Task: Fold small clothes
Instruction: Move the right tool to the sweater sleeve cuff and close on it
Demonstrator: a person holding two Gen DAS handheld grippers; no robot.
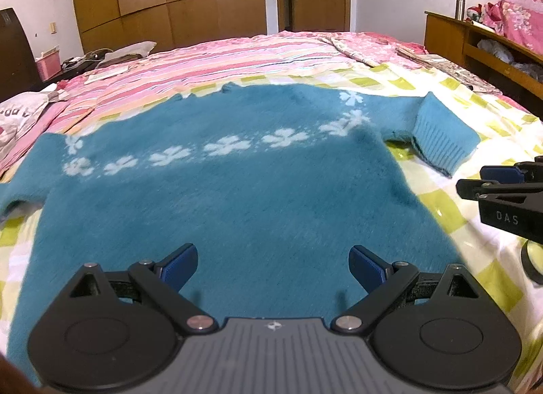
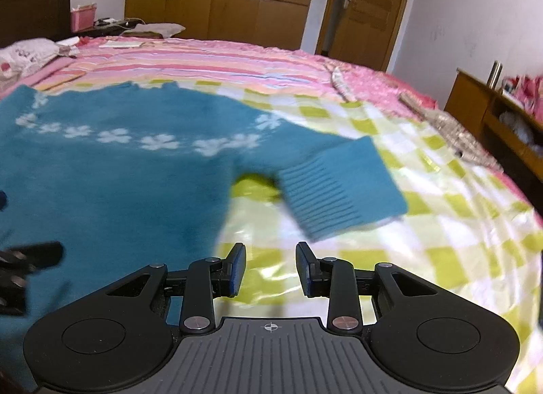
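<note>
Bedroom bed with a teal sweater spread flat, unfolded, ahead of both grippers.

Sweater lies on the checked cover, body straight in front of the left gripper, whose fingers stand wide apart over the hem, holding nothing. Its sleeve lies just ahead and slightly right of the right gripper, fingers part-open and empty above bare cover. To fold well, I judge the right should pinch the ribbed cuff squarely at its edge and carry it across the body, while the left pins the hem so nothing drags.
</note>
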